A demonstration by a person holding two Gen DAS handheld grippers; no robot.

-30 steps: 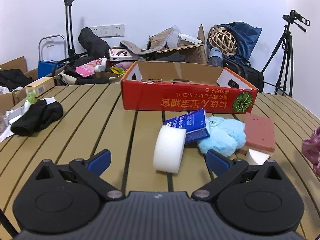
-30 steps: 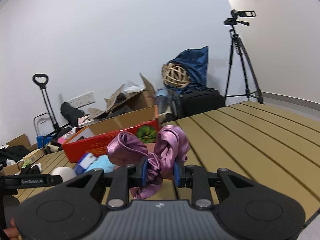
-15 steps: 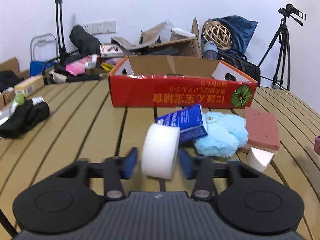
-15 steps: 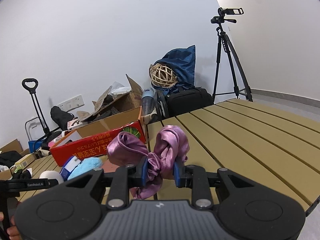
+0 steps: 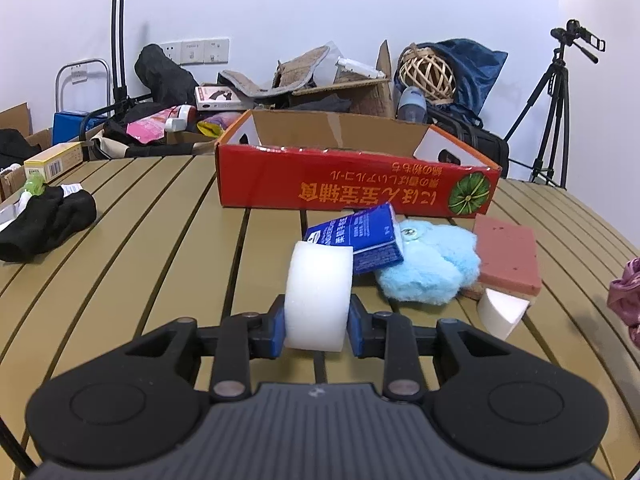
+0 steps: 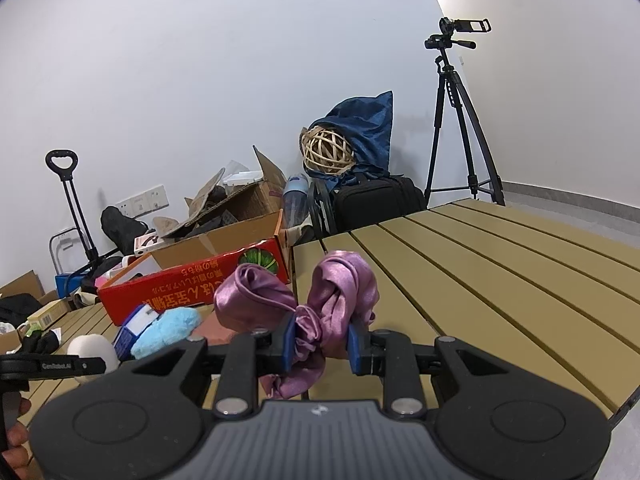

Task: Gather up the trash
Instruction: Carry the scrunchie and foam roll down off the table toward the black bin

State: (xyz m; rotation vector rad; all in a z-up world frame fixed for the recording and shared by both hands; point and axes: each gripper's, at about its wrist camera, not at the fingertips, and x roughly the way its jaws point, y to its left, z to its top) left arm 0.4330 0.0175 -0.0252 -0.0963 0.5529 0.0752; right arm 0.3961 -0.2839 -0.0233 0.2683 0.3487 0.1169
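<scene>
A white roll of tape (image 5: 318, 294) stands on edge on the slatted table, and my left gripper (image 5: 317, 326) is shut on its two flat sides. Just behind it lie a blue carton (image 5: 358, 236), a fluffy light-blue ball (image 5: 430, 270), a pink sponge (image 5: 506, 254) and a white wedge (image 5: 500, 312). An open red cardboard box (image 5: 352, 184) stands further back. My right gripper (image 6: 320, 338) is shut on a purple satin scrunchie (image 6: 320, 304), held above the table. The scrunchie (image 5: 626, 296) also shows at the right edge of the left wrist view.
A black cloth (image 5: 44, 222) lies at the table's left side beside a small yellow box (image 5: 54, 162). Behind the table are piled boxes, bags, a trolley handle (image 5: 118, 20) and a camera tripod (image 6: 460, 120). The table's right half (image 6: 500, 260) is bare slats.
My left gripper's jaws went from wide open to closed on the sides of the white tape roll. The right gripper kept its hold on the scrunchie.
</scene>
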